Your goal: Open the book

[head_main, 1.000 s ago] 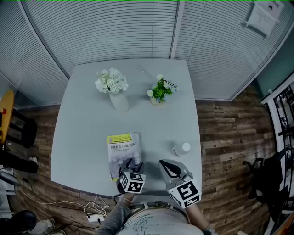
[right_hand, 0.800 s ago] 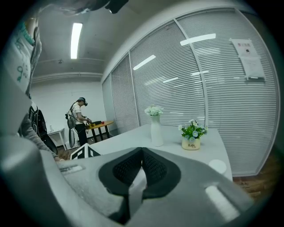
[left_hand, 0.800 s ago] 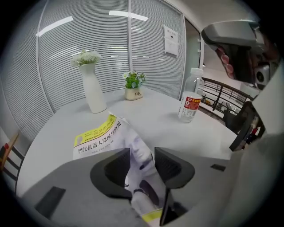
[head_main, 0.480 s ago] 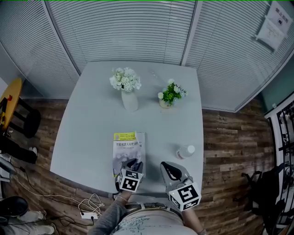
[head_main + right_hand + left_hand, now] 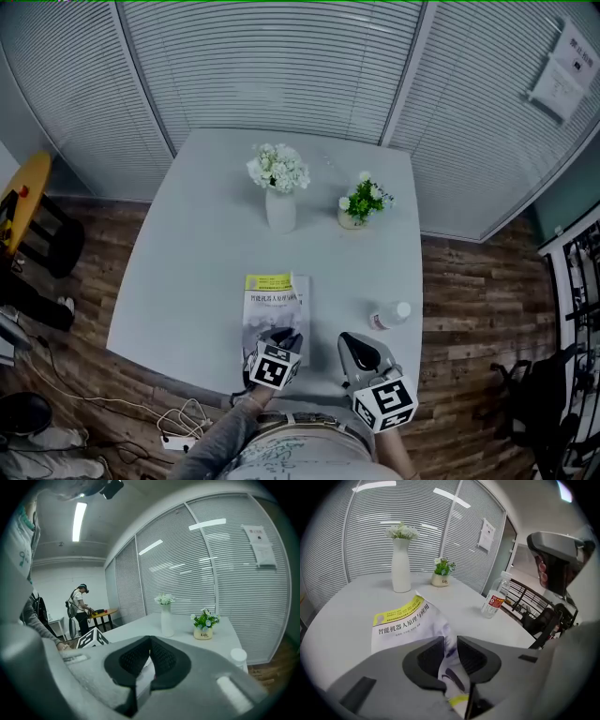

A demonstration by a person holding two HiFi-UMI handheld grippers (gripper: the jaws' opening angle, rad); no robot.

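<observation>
Book (image 5: 275,305): one, its cover pinched by the left hand-held gripper (image 5: 281,339), whose jaws have just been closing; right hand-held gripper (image 5: 361,352) clenched, empty; one vase (image 5: 280,208), one flowerpot (image 5: 353,218), one bottle (image 5: 390,315).

Paperback book (image 5: 276,307) lies face-up near the 6 o'clock edge of the table (image 5: 187,272). Its pale cover (image 5: 405,623) has a yellow band at the 12 o'clock end and dark title print below. The cover's 6 o'clock edge is bent up off the pages.

Open table (image 5: 187,272) lies left of the book (image 5: 274,300). A bottle (image 5: 389,316) stands to its right, with a vase (image 5: 280,211) and what looks like a potted plant (image 5: 364,204) behind.
</observation>
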